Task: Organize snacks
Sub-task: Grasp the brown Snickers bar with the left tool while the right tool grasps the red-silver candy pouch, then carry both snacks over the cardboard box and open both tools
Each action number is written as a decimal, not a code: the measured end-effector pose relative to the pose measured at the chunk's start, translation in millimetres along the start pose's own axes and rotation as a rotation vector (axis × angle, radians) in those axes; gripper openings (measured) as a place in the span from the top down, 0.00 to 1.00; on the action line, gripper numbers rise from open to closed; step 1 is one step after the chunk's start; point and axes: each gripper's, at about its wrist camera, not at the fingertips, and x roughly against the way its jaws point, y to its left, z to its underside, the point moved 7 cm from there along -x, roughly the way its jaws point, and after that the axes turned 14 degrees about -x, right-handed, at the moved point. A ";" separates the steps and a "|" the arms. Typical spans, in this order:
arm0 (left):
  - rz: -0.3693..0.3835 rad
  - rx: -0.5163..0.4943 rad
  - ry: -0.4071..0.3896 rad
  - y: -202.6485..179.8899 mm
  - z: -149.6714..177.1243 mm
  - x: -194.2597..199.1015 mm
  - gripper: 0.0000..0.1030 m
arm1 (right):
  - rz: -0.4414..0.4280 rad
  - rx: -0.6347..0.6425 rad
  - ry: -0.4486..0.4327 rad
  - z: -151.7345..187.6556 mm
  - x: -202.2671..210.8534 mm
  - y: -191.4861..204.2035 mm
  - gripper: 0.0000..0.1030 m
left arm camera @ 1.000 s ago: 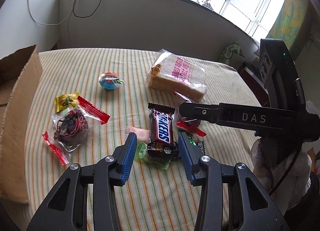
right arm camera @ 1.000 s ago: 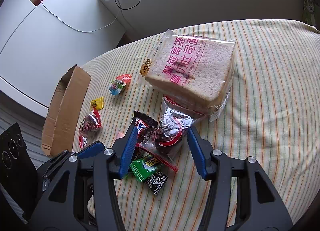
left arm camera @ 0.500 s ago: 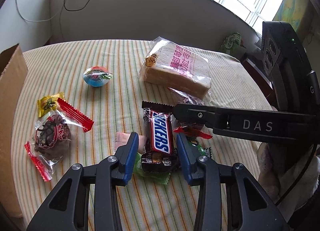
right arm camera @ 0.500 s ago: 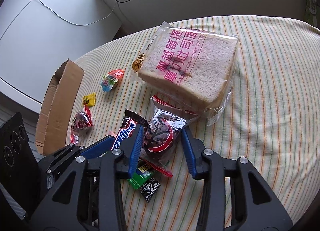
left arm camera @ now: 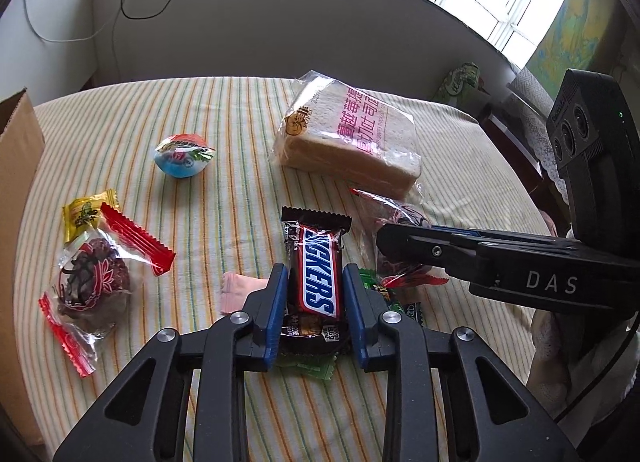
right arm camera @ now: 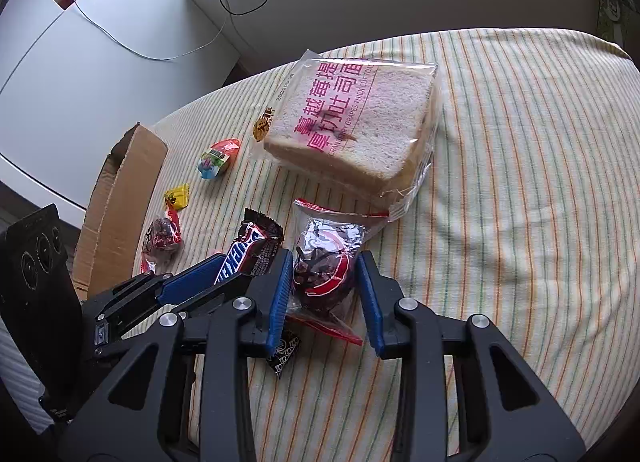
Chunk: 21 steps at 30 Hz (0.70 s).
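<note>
On the striped tablecloth (left arm camera: 240, 121) a Snickers bar (left arm camera: 316, 246) lies lengthwise between my left gripper's (left arm camera: 315, 272) blue pads. Its jaws are closing and both pads press the wrapper's sides. Just to the right, a dark pastry in a clear red-edged packet (right arm camera: 320, 278) sits between my right gripper's (right arm camera: 325, 258) pads. Those jaws are closing too and touch the packet. The right gripper's fingers (left arm camera: 400, 242) show side-on in the left wrist view. The left gripper's fingers (right arm camera: 192, 278) flank the bar (right arm camera: 244, 250) in the right wrist view.
A bagged bread loaf (left arm camera: 352, 141) lies behind both grippers. Left of the bar are a jelly cup (left arm camera: 182, 157), a yellow candy (left arm camera: 86, 213), a second pastry packet (left arm camera: 94, 282) and a pink sweet (left arm camera: 236, 290). Green (left arm camera: 308, 366) and black (right arm camera: 284, 350) candies lie under the grippers. A cardboard box (right arm camera: 120, 197) stands at the far left.
Both grippers slid forward and lower over their snacks. Each pair of jaws narrowed from well apart to touching, the left on the Snickers bar and the right on the pastry packet.
</note>
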 end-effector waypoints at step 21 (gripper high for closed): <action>-0.034 0.017 -0.025 -0.1 2.5 7.8 0.74 | -0.001 0.011 -0.054 14.6 19.9 -1.9 0.68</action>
